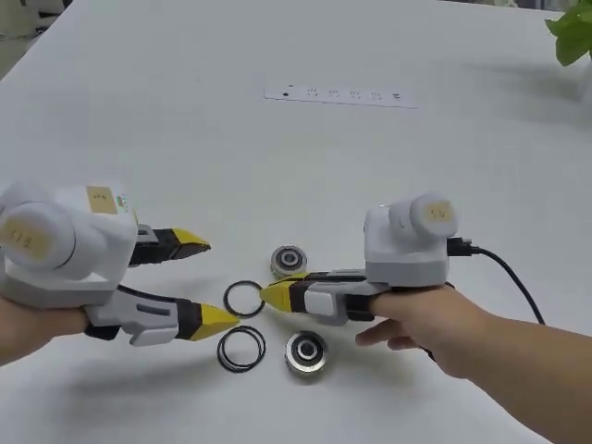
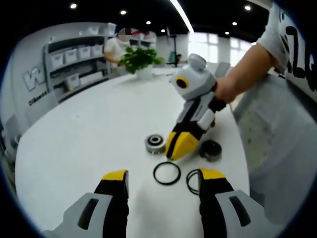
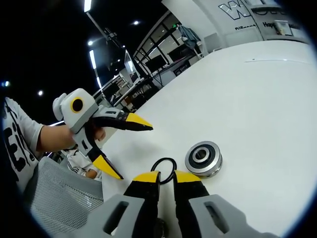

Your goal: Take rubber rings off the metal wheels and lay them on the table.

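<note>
Two metal wheels lie on the white table: one farther off, one nearer me. A single black rubber ring lies flat between the grippers. A pair of overlapping rings rests beside the near wheel. My left gripper is open, its yellow tips on either side of the single ring and just short of it. My right gripper is shut on nothing, its tip between the wheels at the ring's edge.
A white power strip lies far across the table. A green plant stands at the far right corner. The right gripper's black cable trails right. Shelves with bins line the wall.
</note>
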